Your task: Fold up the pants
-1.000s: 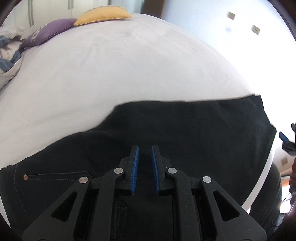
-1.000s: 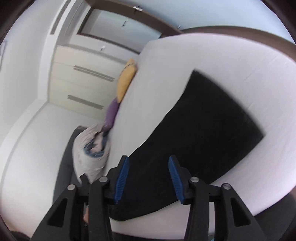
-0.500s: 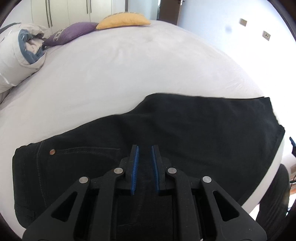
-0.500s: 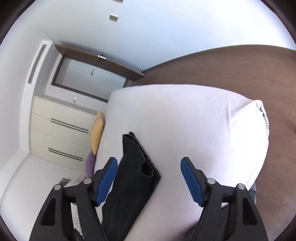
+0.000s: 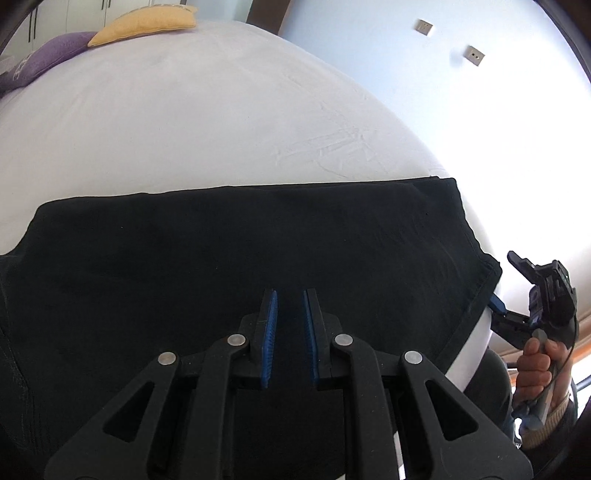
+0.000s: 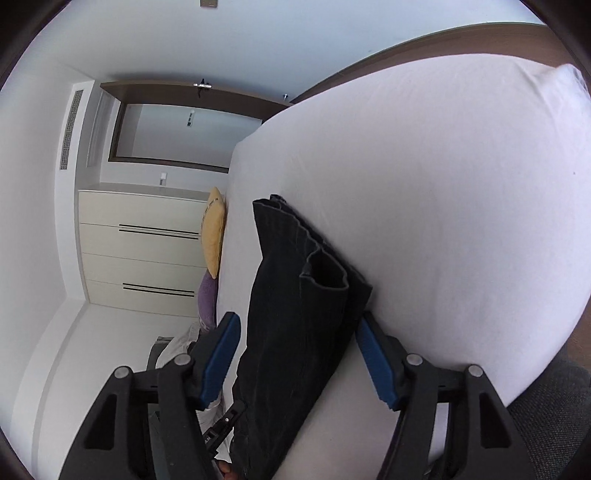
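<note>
1 pair of black pants (image 5: 258,251), matte woven fabric, lies flat across the near edge of the white-sheeted bed (image 5: 207,122), hems at the right end. 2 grippers w/ blue ribbed pads: left gripper (image 5: 289,325) above the pants, jaws narrow w/ a slim gap, nothing between; right gripper (image 6: 299,362) wide, straddling the stacked hem end. 2 cushions at the far end: 1 yellow cushion (image 5: 144,22), 1 purple cushion (image 5: 40,55).

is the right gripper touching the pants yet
Cannot tell. In the right wrist view the right gripper is open around the hem of the black pants on the bed, but no clear pad contact or gap shows.
</note>
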The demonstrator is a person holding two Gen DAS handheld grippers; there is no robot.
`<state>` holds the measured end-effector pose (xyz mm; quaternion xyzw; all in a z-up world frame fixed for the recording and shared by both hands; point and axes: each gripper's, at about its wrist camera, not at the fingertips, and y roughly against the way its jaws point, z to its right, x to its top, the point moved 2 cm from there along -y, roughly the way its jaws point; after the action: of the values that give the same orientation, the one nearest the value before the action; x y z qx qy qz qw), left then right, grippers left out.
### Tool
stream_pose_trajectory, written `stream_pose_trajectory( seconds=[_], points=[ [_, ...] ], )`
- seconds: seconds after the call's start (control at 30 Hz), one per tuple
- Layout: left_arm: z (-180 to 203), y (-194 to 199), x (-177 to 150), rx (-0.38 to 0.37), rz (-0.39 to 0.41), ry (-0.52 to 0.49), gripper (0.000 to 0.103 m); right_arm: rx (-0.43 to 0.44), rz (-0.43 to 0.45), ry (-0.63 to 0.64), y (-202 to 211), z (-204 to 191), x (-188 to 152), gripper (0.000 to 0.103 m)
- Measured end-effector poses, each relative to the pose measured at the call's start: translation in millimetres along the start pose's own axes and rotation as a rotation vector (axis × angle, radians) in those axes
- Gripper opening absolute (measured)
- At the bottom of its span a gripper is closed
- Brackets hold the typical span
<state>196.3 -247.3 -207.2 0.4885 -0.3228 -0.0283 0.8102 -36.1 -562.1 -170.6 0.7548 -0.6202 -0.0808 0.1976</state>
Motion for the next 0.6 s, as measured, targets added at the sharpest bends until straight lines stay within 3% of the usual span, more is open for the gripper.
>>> stream_pose_trajectory(
  seconds=[0.1, 0.3, 0.4, 0.47, 0.6],
  points=[
    [-21, -12, 9, -0.007, -0.022, 0.055, 0.014, 0.061, 0.047, -0.089, 11, 9, 6, 0.066],
    [-35, -16, 11, -0.009, -0.015, 0.071, 0.014, 0.084, 0.088, -0.147, 11, 16, 14, 0.061],
    [-41, -16, 10, -0.026, -0.017, 0.082, 0.014, 0.095, 0.069, -0.154, 0, 17, 17, 0.041],
    [-45, -13, 11, -0.041, -0.023, 0.106, 0.014, 0.094, 0.068, -0.185, -6, 23, 19, 0.019],
    [-53, -5, 12, -0.056, -0.029, 0.122, 0.014, 0.074, 0.102, -0.184, -1, 28, 18, 0.014]
  ],
)
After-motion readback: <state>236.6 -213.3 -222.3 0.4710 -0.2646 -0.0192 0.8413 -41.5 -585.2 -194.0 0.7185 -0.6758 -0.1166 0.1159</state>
